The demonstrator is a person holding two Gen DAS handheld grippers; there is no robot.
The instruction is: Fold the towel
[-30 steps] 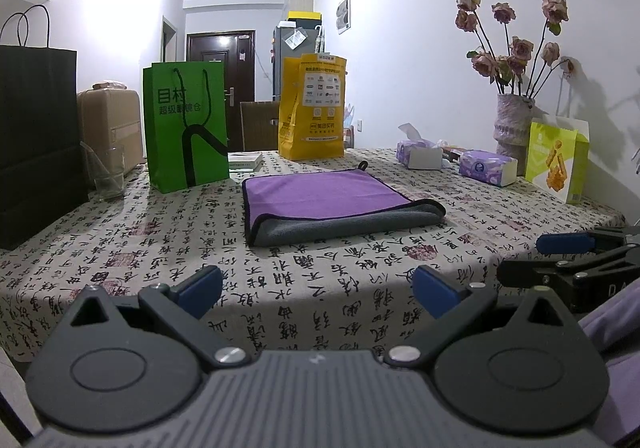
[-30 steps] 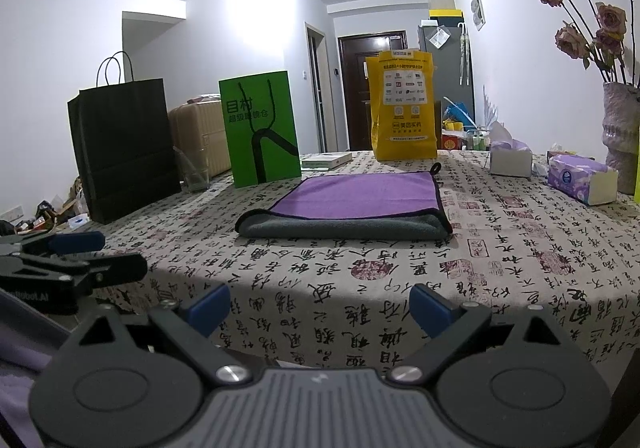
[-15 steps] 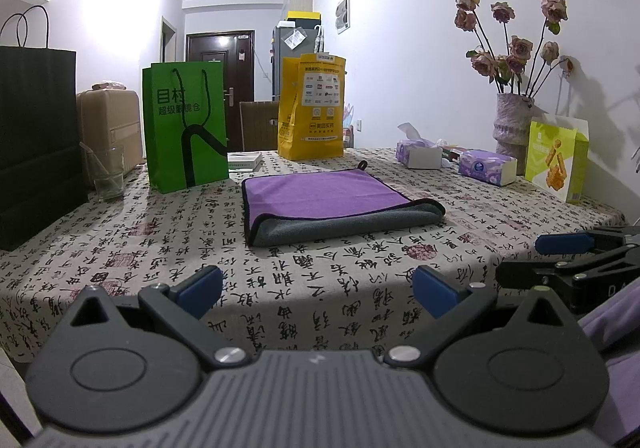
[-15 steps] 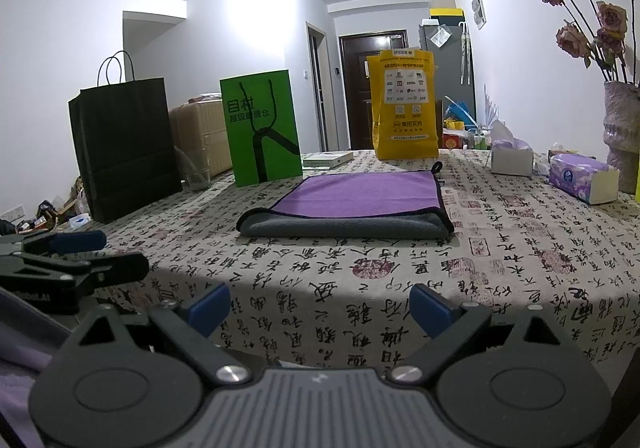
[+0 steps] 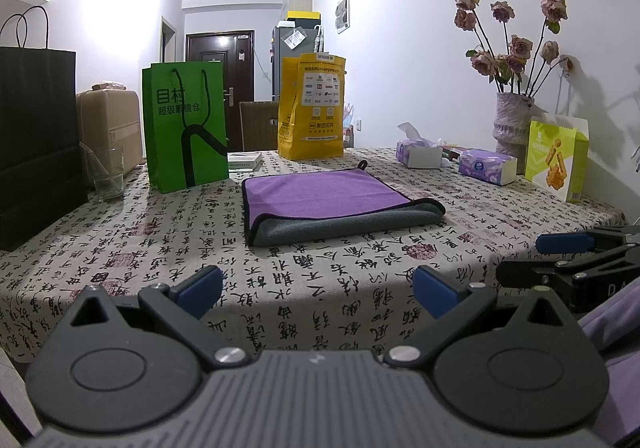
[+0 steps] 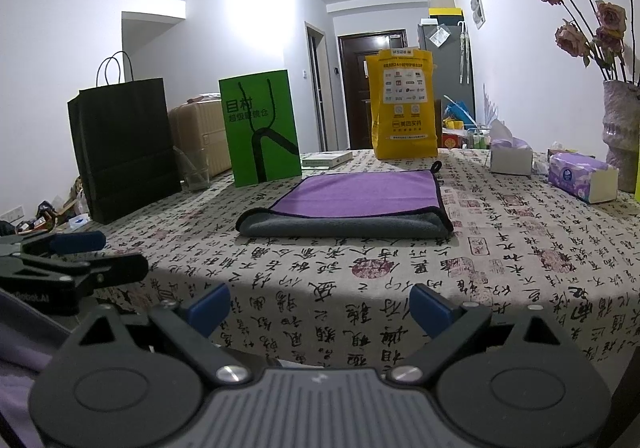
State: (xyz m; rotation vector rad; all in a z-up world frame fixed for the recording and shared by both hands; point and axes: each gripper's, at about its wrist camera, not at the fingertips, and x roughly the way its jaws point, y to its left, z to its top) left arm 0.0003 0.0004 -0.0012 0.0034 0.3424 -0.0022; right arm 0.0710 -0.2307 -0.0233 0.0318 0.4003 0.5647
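Observation:
A purple towel with a grey underside [image 5: 332, 203] lies folded flat in the middle of the table, its rolled fold edge toward me; it also shows in the right wrist view [image 6: 352, 203]. My left gripper [image 5: 318, 294] is open and empty, held low at the table's near edge, well short of the towel. My right gripper [image 6: 320, 306] is open and empty at the same edge. The right gripper shows from the side in the left wrist view [image 5: 560, 256], and the left gripper in the right wrist view [image 6: 76, 256].
On the patterned tablecloth [image 5: 160, 248] stand a black bag [image 5: 36, 151], a green bag [image 5: 184, 123], a glass [image 5: 106, 175], a yellow bag [image 5: 312, 107], tissue packs [image 5: 486, 165], a flower vase [image 5: 514, 123] and a green box [image 5: 556, 159].

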